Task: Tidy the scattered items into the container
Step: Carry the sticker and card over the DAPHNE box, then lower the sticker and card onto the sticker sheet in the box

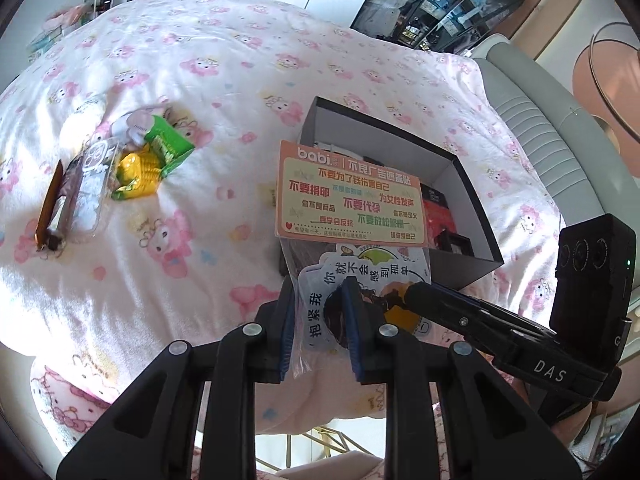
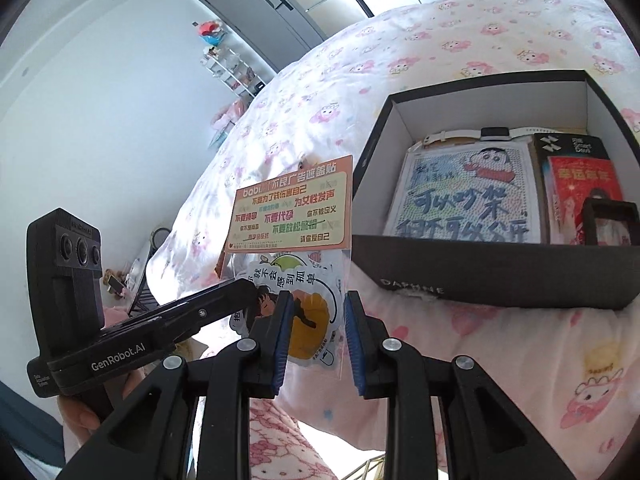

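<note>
A sticker pack (image 1: 348, 196) (image 2: 288, 208) in a clear sleeve, with an orange card on top, is held up off the bed by its lower end. My left gripper (image 1: 320, 286) is shut on its lower left part. My right gripper (image 2: 319, 296) is shut on the lower right corner. Each gripper shows in the other's view: the right gripper (image 1: 416, 294) comes in from the right, the left gripper (image 2: 248, 290) from the left. Just behind the pack stands the open black box (image 1: 472, 216) (image 2: 500, 280), which holds a cartoon picture (image 2: 464, 196), a white watch (image 2: 472, 134) and a red card (image 2: 580, 184).
On the pink printed bedcover (image 1: 208, 60), far left, lie a green packet (image 1: 168, 146), a yellow snack (image 1: 138, 174), a clear plastic case (image 1: 90, 184) and a brown bar (image 1: 50, 204). A grey headboard (image 1: 532, 120) borders the bed on the right. A hand (image 2: 80, 412) grips the left handle.
</note>
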`<state>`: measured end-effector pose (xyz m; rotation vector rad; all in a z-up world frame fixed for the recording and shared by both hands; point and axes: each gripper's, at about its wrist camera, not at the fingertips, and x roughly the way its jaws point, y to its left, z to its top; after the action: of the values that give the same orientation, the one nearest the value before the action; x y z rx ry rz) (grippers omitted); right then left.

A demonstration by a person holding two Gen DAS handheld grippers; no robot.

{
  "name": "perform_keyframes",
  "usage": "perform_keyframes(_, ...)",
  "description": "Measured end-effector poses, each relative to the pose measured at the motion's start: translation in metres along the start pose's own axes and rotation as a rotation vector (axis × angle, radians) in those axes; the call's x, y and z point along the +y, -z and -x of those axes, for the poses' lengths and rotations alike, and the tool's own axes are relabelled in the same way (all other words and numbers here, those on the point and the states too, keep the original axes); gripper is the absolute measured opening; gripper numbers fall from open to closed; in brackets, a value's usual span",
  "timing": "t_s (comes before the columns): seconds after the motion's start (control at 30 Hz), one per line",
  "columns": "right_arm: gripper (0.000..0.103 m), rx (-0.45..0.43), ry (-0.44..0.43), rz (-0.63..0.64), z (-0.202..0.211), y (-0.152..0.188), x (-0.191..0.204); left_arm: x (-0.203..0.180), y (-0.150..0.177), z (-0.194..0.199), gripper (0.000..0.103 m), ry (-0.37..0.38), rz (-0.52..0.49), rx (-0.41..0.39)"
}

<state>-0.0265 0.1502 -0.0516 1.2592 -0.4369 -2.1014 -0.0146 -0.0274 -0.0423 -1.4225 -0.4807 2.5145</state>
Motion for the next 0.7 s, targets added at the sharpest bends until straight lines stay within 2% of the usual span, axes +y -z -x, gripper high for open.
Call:
perform_keyframes(0.17,0.024,-0.059,0.083,0.004,0.021,-0.025,-0.027,-0.041,-0.038,-0.032,0.021,0.041,-0.09,0.013)
perform_keyframes(0.3,0.024,-0.067,0.182,0.009,0.024,-0.054,-0.051,-0.054,-0.069,-0.072,0.021,0.113,-0.072,0.063)
perform_keyframes(0.43,0.024,-0.044,0.184,-0.065,0.014,-0.066,-0.081,-0.064,-0.083,-0.11,0.021,0.059,-0.081,0.129)
perform_keyframes(0.5,0.024,-0.018,0.192,-0.056,0.004,-0.07,-0.087,-0.068,-0.086,-0.124,0.022,0.01,-0.092,0.148)
perform_keyframes(0.7,0.024,0.121,0.188,-0.105,-0.033,-0.08,-0.113,-0.056,-0.089,-0.163,0.026,-0.081,-0.069,0.31)
